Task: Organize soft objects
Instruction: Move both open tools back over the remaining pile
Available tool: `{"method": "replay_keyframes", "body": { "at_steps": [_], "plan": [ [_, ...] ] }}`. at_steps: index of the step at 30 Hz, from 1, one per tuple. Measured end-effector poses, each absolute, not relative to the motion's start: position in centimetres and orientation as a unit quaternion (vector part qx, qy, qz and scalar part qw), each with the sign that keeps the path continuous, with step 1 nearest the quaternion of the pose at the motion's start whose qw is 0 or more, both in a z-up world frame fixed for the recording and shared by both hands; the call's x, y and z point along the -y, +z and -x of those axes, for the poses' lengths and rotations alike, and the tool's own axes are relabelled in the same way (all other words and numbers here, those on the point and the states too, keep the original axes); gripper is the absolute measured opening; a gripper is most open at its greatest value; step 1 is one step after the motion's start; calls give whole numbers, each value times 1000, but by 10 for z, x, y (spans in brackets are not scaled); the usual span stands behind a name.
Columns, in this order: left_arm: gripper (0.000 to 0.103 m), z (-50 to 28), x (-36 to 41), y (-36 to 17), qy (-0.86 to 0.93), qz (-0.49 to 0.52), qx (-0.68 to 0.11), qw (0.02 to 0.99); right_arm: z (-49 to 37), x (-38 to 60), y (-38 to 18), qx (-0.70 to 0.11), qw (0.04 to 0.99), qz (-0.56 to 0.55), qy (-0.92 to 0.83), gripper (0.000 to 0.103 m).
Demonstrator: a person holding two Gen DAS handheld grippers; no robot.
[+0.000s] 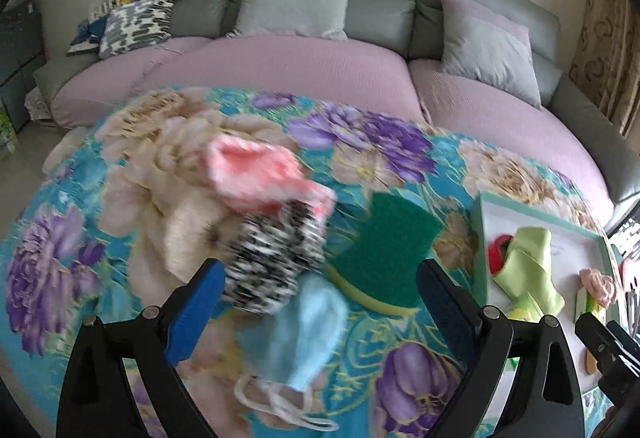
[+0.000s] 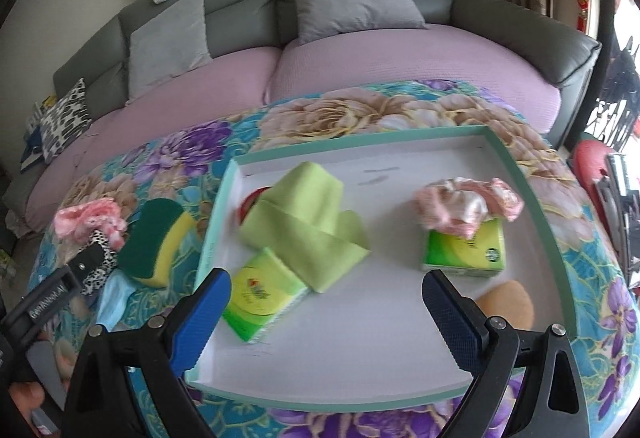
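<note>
Both claws stand wide with nothing between the blue ribbed pads: left gripper (image 1: 320, 298) over the floral quilt (image 1: 360, 142), right gripper (image 2: 326, 302) over the shallow white tray (image 2: 516, 174). Near the tray's left edge lie a pale-blue face mask (image 1: 308, 326), a speckled knit pouch (image 1: 272, 258), fluffy pink cloth (image 1: 256, 174) and a green-topped sponge (image 1: 384, 258). Inside the tray: folded lime cloth (image 2: 308, 214), two glossy tissue packs (image 2: 260, 302).

Two tissue packs (image 2: 262, 300), one green cloth (image 2: 308, 226), one sponge (image 2: 154, 242), one tray (image 2: 516, 174), perhaps two pink scrunchies (image 2: 468, 204).
</note>
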State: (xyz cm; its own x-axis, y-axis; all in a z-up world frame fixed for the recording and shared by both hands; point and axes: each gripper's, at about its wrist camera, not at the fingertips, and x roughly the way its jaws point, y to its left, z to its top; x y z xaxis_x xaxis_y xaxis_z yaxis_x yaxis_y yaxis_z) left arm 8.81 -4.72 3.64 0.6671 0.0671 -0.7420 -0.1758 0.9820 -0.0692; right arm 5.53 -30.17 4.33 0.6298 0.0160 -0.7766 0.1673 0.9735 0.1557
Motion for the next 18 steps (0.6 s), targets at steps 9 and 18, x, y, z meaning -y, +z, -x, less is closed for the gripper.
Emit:
{"method": "replay_keyframes", "body": {
  "at_steps": [9, 18],
  "plan": [
    [97, -80, -8, 51, 127, 71, -388, 910, -65, 258, 43, -429, 900, -82, -5, 98],
    [97, -72, -59, 51, 181, 81, -390, 899, -71, 196, 43, -423, 903, -48, 51, 98]
  ]
}}
